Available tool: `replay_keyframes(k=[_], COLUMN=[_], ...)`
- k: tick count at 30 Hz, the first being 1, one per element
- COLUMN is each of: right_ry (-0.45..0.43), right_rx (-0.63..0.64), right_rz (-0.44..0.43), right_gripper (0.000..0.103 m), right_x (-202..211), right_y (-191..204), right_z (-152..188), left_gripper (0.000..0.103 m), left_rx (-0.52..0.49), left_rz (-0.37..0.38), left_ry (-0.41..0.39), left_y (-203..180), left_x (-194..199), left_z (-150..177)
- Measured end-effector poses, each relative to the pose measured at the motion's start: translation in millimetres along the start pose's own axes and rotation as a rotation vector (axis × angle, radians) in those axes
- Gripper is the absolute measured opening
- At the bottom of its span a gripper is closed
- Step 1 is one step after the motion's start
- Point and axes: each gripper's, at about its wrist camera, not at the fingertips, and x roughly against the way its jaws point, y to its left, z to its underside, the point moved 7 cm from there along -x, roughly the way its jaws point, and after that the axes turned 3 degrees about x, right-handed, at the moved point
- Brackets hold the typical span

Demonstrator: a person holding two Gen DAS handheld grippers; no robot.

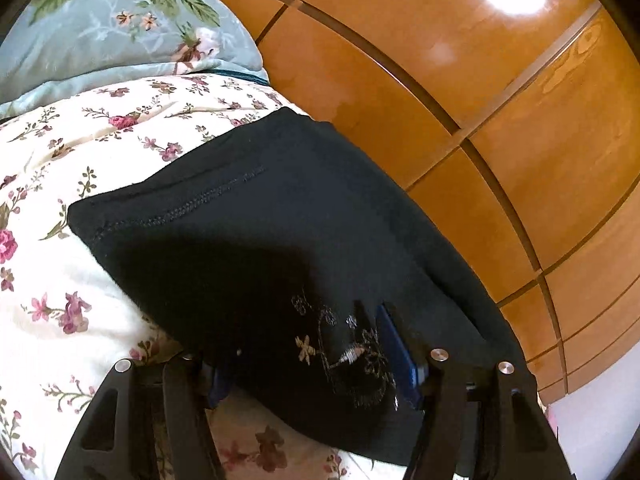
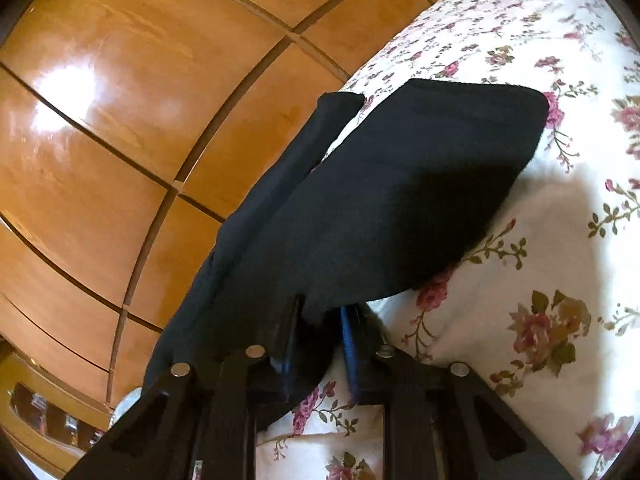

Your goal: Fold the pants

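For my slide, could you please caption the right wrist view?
Right gripper pinching black fabric pants on a floral bedsheet.

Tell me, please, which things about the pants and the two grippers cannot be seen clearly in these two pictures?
- Left wrist view: the left gripper has its left finger hidden under the black pants, so its grip cannot be judged.
- Left wrist view: the embroidery is in shadow, its design unreadable.
- Right wrist view: the right gripper pads are mostly covered by cloth.
- Both views: the bedsheet hides how many layers lie folded.
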Motion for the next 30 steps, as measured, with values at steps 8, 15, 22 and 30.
replay_keyframes(k=[8,15,22,30], right_ry=[-0.008,-0.071,-0.105,-0.021], right_rx=[0.025,0.074,0.106,0.117], right_rz=[0.048,0.068,0.068,0.097], right_gripper=[0.009,0.007,0.007,0.007], right_x=[-5.3,20.2,58.7,90.6], right_y=[-1.1,11.0,21.2,5.7], right_z=[-0.7,-8.9,-11.2,25.2], left_gripper=[0.011,0.007,0.007,0.007], left_rx=[0.048,0.009,0.012,0.018], left_rz=[-0.053,0.006,0.037,0.01], left_ry=[0.032,-0.017,-0.054,-0.037], left_y=[14.7,-0.6,5.4,47.3], left_x=[-3.4,30.7,76.5,120.7], left_z=[-5.6,-16.1,-10.1,22.0])
